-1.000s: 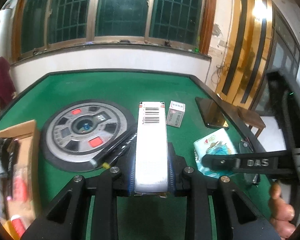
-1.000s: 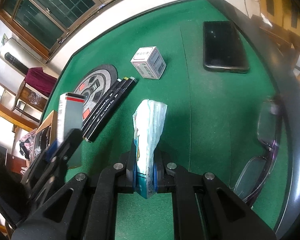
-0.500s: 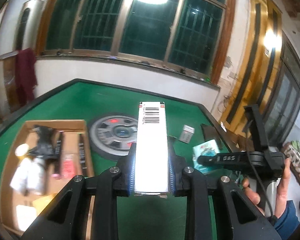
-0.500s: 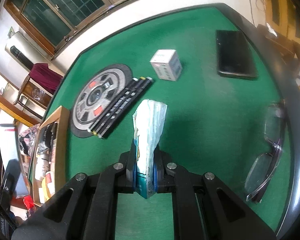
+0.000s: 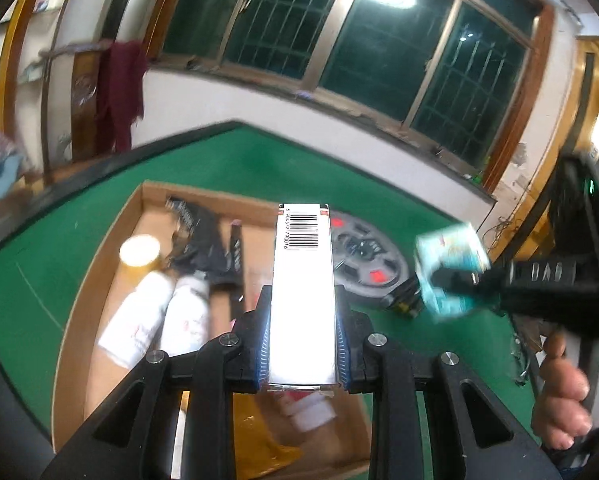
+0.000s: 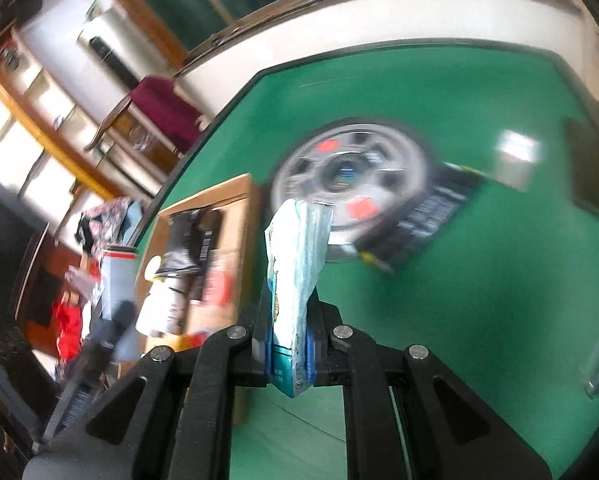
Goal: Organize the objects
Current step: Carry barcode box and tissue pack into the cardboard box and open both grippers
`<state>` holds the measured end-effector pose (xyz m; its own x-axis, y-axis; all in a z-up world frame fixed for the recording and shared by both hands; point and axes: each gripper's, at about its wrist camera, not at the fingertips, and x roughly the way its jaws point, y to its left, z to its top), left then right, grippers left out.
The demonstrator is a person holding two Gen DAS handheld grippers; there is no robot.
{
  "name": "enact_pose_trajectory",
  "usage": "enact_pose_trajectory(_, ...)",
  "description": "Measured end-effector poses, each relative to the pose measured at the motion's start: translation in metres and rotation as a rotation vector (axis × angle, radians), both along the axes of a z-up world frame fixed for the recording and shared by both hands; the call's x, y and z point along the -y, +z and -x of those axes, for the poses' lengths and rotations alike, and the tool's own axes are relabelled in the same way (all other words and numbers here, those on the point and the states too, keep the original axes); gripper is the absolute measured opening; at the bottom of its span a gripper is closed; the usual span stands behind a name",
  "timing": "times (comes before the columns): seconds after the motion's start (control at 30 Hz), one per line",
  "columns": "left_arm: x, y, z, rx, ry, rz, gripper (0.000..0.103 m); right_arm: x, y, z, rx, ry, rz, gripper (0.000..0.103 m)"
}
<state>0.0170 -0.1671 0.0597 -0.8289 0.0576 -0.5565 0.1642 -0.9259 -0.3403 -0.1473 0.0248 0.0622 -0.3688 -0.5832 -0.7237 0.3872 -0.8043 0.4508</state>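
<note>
Both tilted downward, left tool (image 5: 303,344) pinches a white box (image 5: 303,280), right tool (image 6: 287,344) (blurred) seemingly a tissue pack (image 6: 295,264).

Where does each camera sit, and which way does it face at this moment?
Left wrist: on the left gripper, looking down its fingers at the cardboard box; it holds a long white carton. The right gripper and a hand show.
Right wrist: on the right gripper, clamping a tissue pack over the green table.
Shared: box, round centre panel, both held items.

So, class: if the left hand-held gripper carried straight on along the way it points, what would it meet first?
Probably the open cardboard box: the left hand-held gripper, shut on the long white carton, points down over its contents. Depth is unclear.
</note>
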Motion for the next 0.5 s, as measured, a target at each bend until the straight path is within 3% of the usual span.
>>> enact_pose_trajectory(0.23, 0.011, -0.032, 0.011, 0.108, 0.035, -0.022, 0.023, 0.082, -0.020, 0.019, 0.056, 0.117, -0.051, 0.009)
enact_pose_trajectory(0.5, 0.023, -0.042, 0.013, 0.135, 0.062, -0.048, 0.023, 0.123, -0.053, 0.042, 0.138, 0.147, -0.099, 0.009)
